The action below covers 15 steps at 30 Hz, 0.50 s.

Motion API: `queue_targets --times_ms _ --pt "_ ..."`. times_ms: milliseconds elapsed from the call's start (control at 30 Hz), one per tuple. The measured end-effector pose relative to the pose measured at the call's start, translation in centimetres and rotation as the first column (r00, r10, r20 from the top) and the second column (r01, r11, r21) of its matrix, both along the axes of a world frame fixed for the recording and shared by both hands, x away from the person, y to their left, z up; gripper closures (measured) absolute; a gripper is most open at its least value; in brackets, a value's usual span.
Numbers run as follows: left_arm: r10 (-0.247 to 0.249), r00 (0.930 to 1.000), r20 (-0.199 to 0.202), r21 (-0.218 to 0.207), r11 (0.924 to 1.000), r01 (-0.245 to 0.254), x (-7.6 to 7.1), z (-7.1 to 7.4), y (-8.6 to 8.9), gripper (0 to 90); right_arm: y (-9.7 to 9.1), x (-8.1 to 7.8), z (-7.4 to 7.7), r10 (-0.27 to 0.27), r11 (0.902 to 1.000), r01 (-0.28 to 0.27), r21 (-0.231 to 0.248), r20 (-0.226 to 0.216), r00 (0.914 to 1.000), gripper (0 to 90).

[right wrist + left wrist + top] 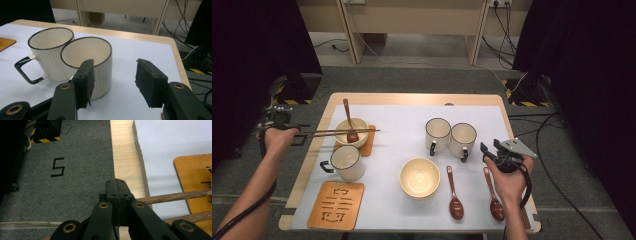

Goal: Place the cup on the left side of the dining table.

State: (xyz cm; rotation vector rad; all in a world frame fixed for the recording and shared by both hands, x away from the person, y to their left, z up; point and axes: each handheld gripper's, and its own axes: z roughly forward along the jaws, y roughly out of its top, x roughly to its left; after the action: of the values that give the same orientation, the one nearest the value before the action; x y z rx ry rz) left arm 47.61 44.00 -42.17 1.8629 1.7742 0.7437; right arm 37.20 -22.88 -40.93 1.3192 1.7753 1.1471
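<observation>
fingers (117,192) pinch chopsticks (175,196), ends cut off.

Two dark brown chopsticks (339,132) lie over a cream bowl (357,126) on an orange-brown coaster (369,142). Cream ribbed mugs (98,62) have black rims and handles. The near spoons (455,202) are reddish brown. The table (392,120) is pale wood under a white sheet; both grippers' jaws are black.

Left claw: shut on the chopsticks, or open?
Shut on the chopsticks. In the left gripper view the left claw has its jaws pressed together, and both sticks run out sideways from between them.
</observation>
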Motion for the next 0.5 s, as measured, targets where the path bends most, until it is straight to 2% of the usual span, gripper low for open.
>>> queue_targets --times_ms 200,500 --pt "-0.028 0.9996 -0.009 -0.02 0.9994 0.028 0.0 0.1 -0.5 88.8 0.0 0.0 0.0 -0.002 1.0 0.002 -0.004 -0.002 1.0 49.1" --pt "-0.057 0.9984 -0.007 -0.023 0.9982 0.056 0.0 0.4 -1.4 88.9 0.0 0.0 0.0 -0.004 1.0 0.004 -0.006 -0.006 1.0 49.0"
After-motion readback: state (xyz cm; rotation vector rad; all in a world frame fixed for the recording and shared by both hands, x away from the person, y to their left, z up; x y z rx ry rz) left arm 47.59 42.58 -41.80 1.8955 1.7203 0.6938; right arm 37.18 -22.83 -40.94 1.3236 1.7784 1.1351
